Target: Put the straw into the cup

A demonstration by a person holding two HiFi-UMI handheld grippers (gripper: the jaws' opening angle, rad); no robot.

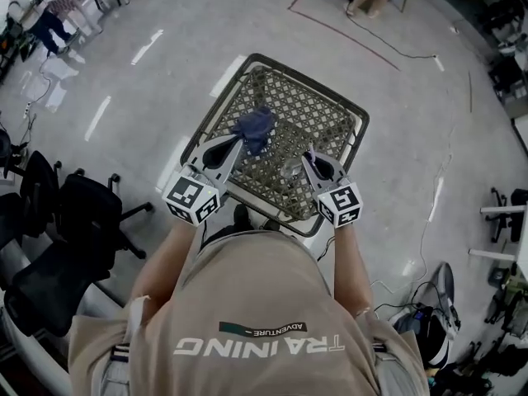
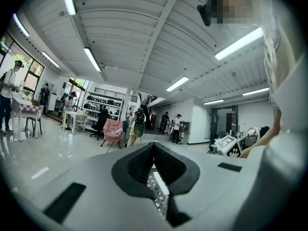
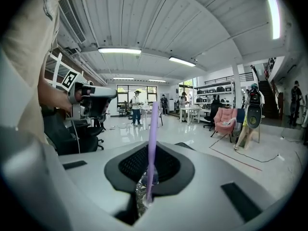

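We see the right hand-held gripper clamped on the upright purple straw over the mesh counter, and the left hand-held gripper closed and empty, just beside a blue object.

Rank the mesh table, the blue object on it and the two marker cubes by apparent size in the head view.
1. Mesh table, clearly largest.
2. Left cube, slightly bigger than the rest.
3. Right cube and blue object look alike; cubes sit nearer the camera, so unsure.
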